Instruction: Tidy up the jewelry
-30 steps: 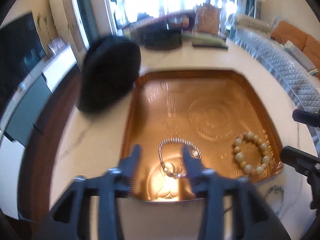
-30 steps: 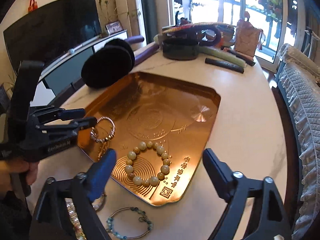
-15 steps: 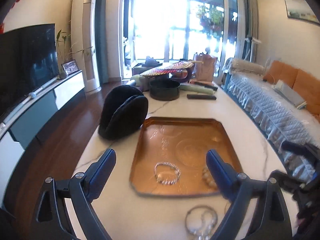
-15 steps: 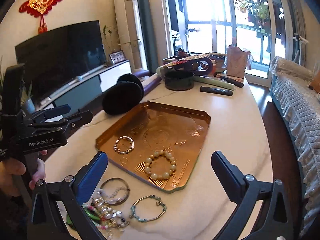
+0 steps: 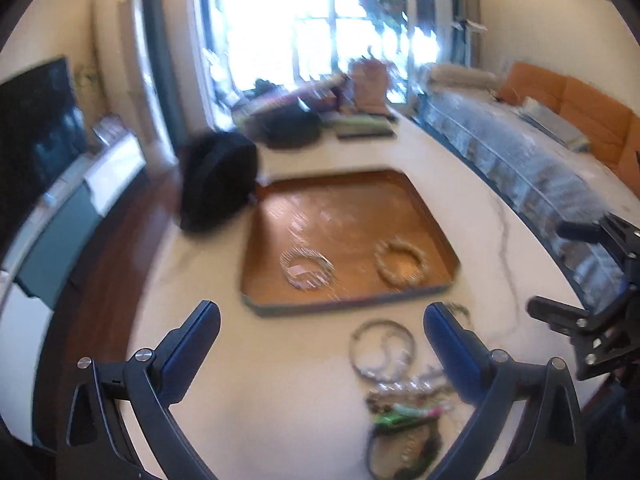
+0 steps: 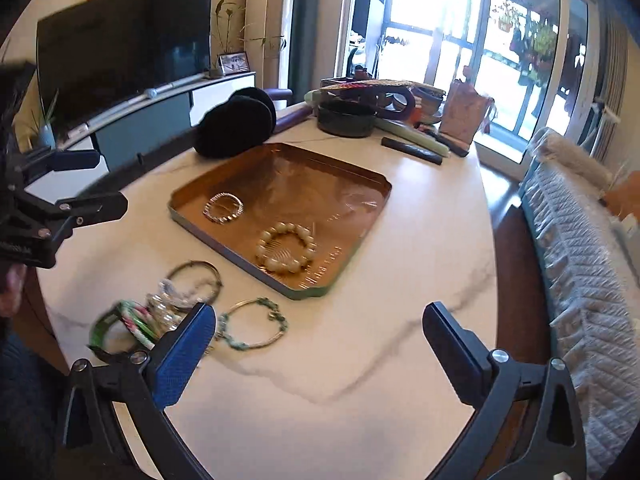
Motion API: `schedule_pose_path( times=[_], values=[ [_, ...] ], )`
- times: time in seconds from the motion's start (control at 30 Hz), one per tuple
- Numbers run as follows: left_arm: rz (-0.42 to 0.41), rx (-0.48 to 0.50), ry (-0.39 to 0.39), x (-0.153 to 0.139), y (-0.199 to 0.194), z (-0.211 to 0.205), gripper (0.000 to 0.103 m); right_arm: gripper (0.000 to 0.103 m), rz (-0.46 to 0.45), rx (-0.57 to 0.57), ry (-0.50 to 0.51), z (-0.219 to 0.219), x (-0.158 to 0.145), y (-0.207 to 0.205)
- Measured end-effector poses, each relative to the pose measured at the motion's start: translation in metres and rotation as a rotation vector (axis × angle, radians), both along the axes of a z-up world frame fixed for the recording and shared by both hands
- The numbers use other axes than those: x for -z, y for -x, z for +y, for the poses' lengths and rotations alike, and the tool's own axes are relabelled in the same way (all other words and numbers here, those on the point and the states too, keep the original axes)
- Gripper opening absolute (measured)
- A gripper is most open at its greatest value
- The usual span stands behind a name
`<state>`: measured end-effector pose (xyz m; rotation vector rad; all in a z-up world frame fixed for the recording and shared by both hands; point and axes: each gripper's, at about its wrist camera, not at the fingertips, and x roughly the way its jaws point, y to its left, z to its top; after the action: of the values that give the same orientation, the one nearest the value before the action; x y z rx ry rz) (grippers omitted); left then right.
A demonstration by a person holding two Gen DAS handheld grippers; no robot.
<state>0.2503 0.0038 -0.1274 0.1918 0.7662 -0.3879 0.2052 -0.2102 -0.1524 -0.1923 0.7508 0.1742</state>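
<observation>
A copper tray (image 6: 360, 184) (image 5: 420, 204) lies on the white marble table. In it lie a silver bracelet (image 6: 223, 207) (image 5: 307, 269) and a pale bead bracelet (image 6: 286, 246) (image 5: 401, 261). A pile of loose bracelets (image 6: 160, 312) (image 5: 400, 392) lies on the table in front of the tray, with a silver bangle (image 5: 382, 350) and a green-beaded bangle (image 6: 253, 324) beside it. My left gripper (image 5: 322, 340) is open and empty, above the table before the tray. My right gripper (image 6: 318, 340) is open and empty, right of the pile.
A black round cushion (image 6: 236, 122) sits at the tray's far left corner. A dark bowl (image 6: 346, 118), a remote (image 6: 412, 151) and other items stand at the table's far end. A quilted sofa (image 6: 580, 248) runs along the right; a TV (image 6: 120, 48) stands left.
My left gripper let go of the silver bracelet in the tray, opened and drew back toward the near table edge. My right gripper also pulled back and up.
</observation>
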Motion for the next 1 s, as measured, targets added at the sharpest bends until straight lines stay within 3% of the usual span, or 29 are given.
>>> schedule_pose_path(
  times=[0.03,0.17,0.2,0.27,0.3,0.33,0.4,0.57,0.77,0.87,0.93,1.0],
  values=[
    [0.048,0.019,0.006,0.006,-0.005,-0.003,0.101,0.103,0.01,-0.017,-0.013,0.0,0.002,-0.001],
    [0.098,0.045,0.019,0.013,-0.015,-0.007,0.1,0.1,0.041,-0.085,-0.086,-0.002,0.008,-0.002],
    [0.108,0.061,0.033,0.014,-0.015,-0.006,0.094,0.096,0.047,-0.105,-0.09,-0.001,0.011,-0.004],
    [0.151,0.093,0.052,0.018,-0.024,-0.006,0.067,0.076,0.068,-0.17,-0.075,0.004,0.018,-0.01],
    [0.172,0.098,0.046,0.023,-0.027,-0.008,0.048,0.058,0.073,-0.201,-0.047,0.007,0.022,-0.013],
    [0.202,0.108,0.033,0.03,-0.033,-0.009,0.037,0.046,0.077,-0.219,-0.025,0.008,0.026,-0.015],
    [0.234,0.125,0.01,0.042,-0.037,-0.012,0.029,0.037,0.102,-0.244,-0.014,0.007,0.036,-0.02],
    [0.278,0.176,-0.05,0.063,-0.04,-0.024,0.028,0.031,0.188,-0.266,-0.035,0.005,0.057,-0.038],
    [0.326,0.199,-0.126,0.085,-0.045,-0.041,0.028,0.029,0.203,-0.278,-0.008,0.015,0.067,-0.048],
    [0.329,0.194,-0.116,0.085,-0.049,-0.043,0.028,0.026,0.231,-0.287,-0.007,0.018,0.073,-0.053],
    [0.335,0.185,-0.102,0.085,-0.051,-0.041,0.021,0.018,0.226,-0.294,-0.005,0.021,0.073,-0.053],
    [0.338,0.19,-0.101,0.085,-0.053,-0.04,0.006,0.008,0.218,-0.301,0.005,0.024,0.073,-0.052]
  ],
)
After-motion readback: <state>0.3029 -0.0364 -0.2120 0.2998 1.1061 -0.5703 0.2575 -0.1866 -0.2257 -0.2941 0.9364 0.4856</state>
